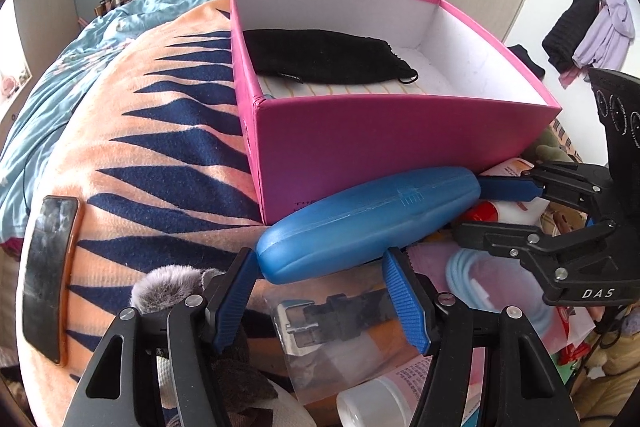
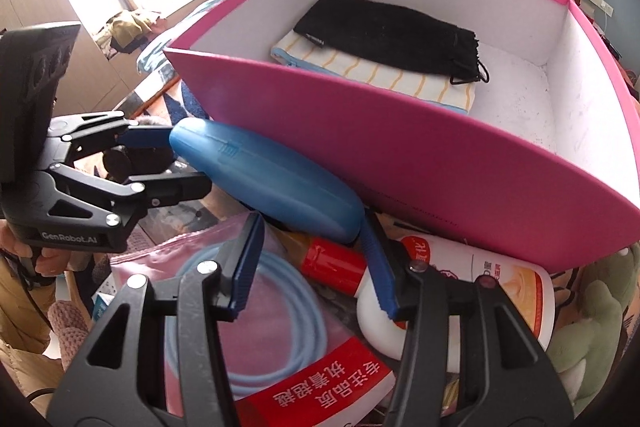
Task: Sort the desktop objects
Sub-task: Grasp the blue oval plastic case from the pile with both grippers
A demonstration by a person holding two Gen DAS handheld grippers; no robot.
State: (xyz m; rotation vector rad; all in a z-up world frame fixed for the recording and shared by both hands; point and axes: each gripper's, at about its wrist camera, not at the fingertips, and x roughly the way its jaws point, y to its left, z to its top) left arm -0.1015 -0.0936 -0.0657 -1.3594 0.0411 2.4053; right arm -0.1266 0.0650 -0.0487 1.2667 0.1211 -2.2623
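From left to right, a phone (image 1: 48, 275) lay on the striped blanket (image 1: 160, 163) of the bed, well apart from the clutter. Next came the left hand-held gripper (image 1: 320, 297), whose blue pads stood either side of the near end of the blue case (image 1: 360, 223); whether they pressed on it could not be told. The case ran long-axis left to right along the foot of the pink box (image 1: 400, 139), touching its front wall. At its far end the right hand-held gripper (image 2: 312, 267) stood likewise, pads flanking the tip, the grip uncertain. Both hands seemed equally near, one per end. The box stood just behind, open-topped, with a black pouch (image 2: 388, 27) on a striped cloth (image 2: 384, 79) filling its left part and bare floor at the right. A lift over the front rim looked the likely move; that rim was the one edge to clear.
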